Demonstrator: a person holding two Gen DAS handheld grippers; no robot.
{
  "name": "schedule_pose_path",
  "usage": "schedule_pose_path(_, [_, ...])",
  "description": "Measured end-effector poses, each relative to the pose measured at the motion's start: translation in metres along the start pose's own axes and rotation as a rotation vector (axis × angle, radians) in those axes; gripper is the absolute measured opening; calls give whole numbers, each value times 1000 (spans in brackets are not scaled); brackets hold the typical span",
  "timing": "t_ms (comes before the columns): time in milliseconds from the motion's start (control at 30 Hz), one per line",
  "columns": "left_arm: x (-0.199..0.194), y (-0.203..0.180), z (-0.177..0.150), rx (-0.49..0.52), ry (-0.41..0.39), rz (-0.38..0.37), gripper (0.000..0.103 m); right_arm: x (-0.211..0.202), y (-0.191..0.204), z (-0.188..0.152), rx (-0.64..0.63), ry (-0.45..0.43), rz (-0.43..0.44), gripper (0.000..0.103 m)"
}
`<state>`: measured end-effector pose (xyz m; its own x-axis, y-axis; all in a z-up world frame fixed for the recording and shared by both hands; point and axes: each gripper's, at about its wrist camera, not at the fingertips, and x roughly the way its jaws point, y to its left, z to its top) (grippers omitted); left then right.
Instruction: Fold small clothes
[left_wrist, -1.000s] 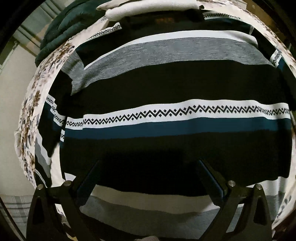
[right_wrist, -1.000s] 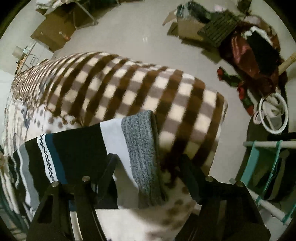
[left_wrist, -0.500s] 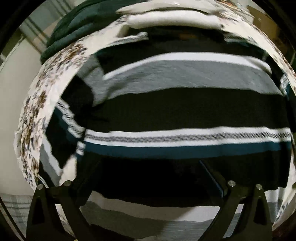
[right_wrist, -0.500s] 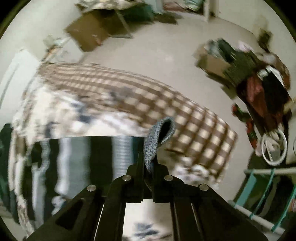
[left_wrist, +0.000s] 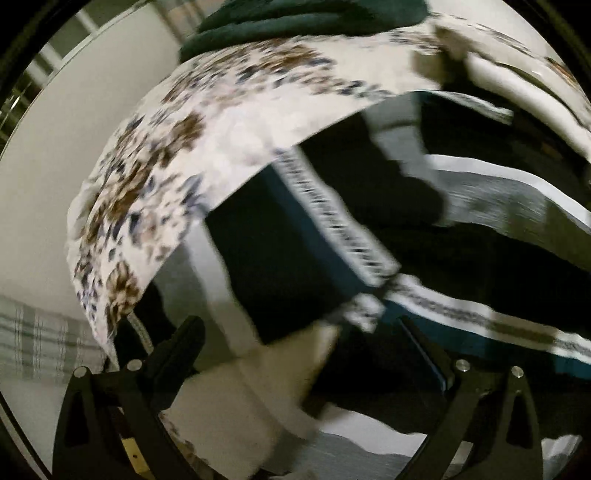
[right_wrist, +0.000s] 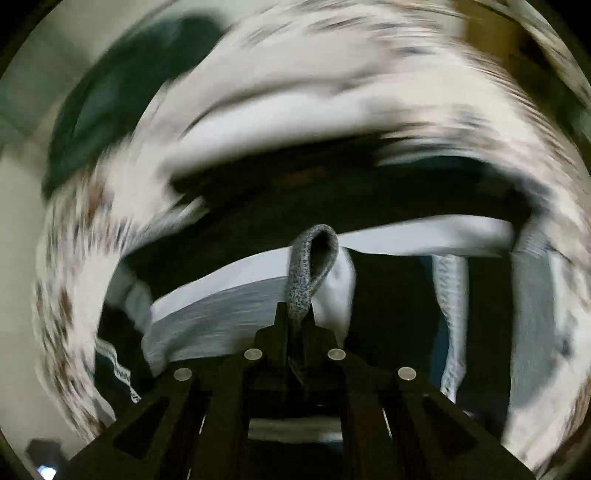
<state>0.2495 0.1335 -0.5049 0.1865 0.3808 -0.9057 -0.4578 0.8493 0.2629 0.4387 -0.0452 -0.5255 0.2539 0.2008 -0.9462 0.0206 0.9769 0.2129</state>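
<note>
L wrist view, blurred: the left gripper (left_wrist: 299, 354) has its jaws spread wide, nothing between the pads, hanging over the striped knit sweater w/ black, grey, white and teal bands (left_wrist: 480, 266). One sleeve of it (left_wrist: 295, 258) lies folded across the body, running diagonally from upper centre toward the lower left. The sweater rests on a white bedspread w/ brown and blue floral print (left_wrist: 207, 147). A dark green folded garment (left_wrist: 295, 18) sits at the far end of the bed, pale floor at the left. R wrist view, heavy motion blur: the right gripper (right_wrist: 295, 317) has jaws clenched on a loop of grey marled knit cuff (right_wrist: 314, 266), which stands up past the tips. Beyond it the sweater's grey, white and black bands lie on the floral bedspread; green garment at upper left.
</note>
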Motion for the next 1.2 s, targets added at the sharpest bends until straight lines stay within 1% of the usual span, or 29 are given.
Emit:
schedule_pose_path(67, [7, 15, 2, -25, 6, 12, 103, 32, 71, 1, -115, 52, 23, 6])
schedule_pose_path(100, [12, 22, 3, -35, 7, 20, 103, 37, 85, -2, -148, 59, 33, 6])
schedule_pose_path(133, [15, 27, 3, -38, 8, 25, 103, 44, 120, -6, -211, 63, 41, 6])
schedule_pose_path(167, [18, 30, 3, -40, 11, 30, 103, 44, 134, -11, -234, 61, 46, 6])
schedule_pose_path(200, [22, 34, 5, -41, 16, 31, 103, 50, 158, -16, -277, 60, 40, 6])
schedule_pose_path(233, [25, 37, 5, -43, 23, 31, 103, 54, 169, -23, -303, 63, 27, 6])
schedule_pose_path(267, [28, 40, 6, -47, 30, 27, 103, 63, 177, -22, -316, 78, 24, 6])
schedule_pose_path(367, [32, 46, 9, -58, 32, 20, 103, 77, 180, -29, -313, 132, 14, 6])
schedule_pose_path(433, [32, 49, 11, -61, 34, 15, 103, 77, 169, -29, -314, 146, 16, 7])
schedule_pose_path(467, [32, 50, 14, -62, 37, 8, 103, 78, 162, -28, -306, 160, 25, 10])
schedule_pose_path(500, [31, 50, 16, -62, 36, -1, 103, 78, 151, -26, -269, 198, 65, 13])
schedule_pose_path(533, [29, 50, 18, -61, 32, -11, 103, 77, 138, -24, -230, 228, 102, 24])
schedule_pose_path(567, [25, 50, 22, -56, 25, -25, 103, 75, 124, -23, -178, 249, 148, 40])
schedule_pose_path(600, [21, 48, 27, -48, 12, -41, 103, 67, 106, -21, -113, 257, 200, 48])
schedule_pose_path(633, [17, 46, 32, -36, 0, -60, 103, 54, 81, -19, -43, 241, 243, 56])
schedule_pose_path(700, [9, 37, 45, -1, -23, -107, 103, 26, 34, -20, 48, 184, 262, 59])
schedule_pose_path(733, [6, 31, 51, 15, -32, -132, 103, 12, 8, -22, 92, 155, 250, 61])
schedule_pose_path(800, [1, 16, 66, 44, -49, -195, 103, -10, -41, -31, 170, 116, 200, 62])
schedule_pose_path(833, [1, 8, 72, 58, -50, -224, 103, -23, -77, -40, 218, 97, 149, 62])
schedule_pose_path(867, [3, -2, 79, 75, -47, -254, 103, -29, -94, -44, 239, 91, 118, 62])
schedule_pose_path(933, [11, -24, 91, 111, -35, -299, 103, -46, -150, -64, 298, 73, 6, 63])
schedule_pose_path(967, [16, -33, 94, 123, -29, -305, 103, -48, -163, -70, 308, 70, -23, 64])
schedule_pose_path(1000, [23, -45, 99, 137, -17, -319, 103, -51, -188, -81, 324, 75, -80, 64])
schedule_pose_path(1067, [36, -65, 105, 165, 8, -335, 103, -49, -213, -92, 328, 83, -119, 64])
schedule_pose_path(1133, [45, -83, 108, 192, 28, -344, 97, -39, -234, -103, 316, 101, -140, 64])
schedule_pose_path(1167, [49, -94, 109, 215, 33, -351, 89, -35, -237, -104, 309, 104, -140, 64])
schedule_pose_path(1200, [50, -99, 110, 226, 36, -352, 75, -28, -241, -106, 294, 106, -140, 64])
